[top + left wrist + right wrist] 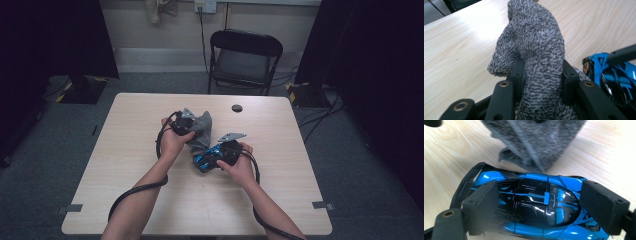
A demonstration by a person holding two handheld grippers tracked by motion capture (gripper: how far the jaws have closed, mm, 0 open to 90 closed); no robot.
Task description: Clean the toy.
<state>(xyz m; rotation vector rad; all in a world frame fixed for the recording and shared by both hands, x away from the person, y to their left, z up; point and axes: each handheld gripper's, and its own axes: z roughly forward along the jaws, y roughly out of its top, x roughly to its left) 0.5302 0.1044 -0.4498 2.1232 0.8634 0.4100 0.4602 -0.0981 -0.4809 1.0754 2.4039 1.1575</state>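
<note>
A grey terry cloth (536, 45) stands bunched up between the black jaws of my left gripper (542, 75), which is shut on it. In the high view the left gripper (191, 132) holds the cloth (203, 126) just above the middle of the table (280, 200). A glossy blue and black toy car (534, 202) lies lengthwise between the foam pads (482, 205) of my right gripper (541, 205), which is shut on it. In the high view the right gripper (214, 157) holds the car (204, 162) directly right of the cloth. The cloth's lower edge (524, 157) hangs close behind the car.
A black folding chair (245, 60) stands behind the table's far edge. A small dark round disc (237, 108) sits near that edge. Grey tape marks (70, 208) lie at the front corners. Thick black cables (135, 192) trail from both grippers along the forearms.
</note>
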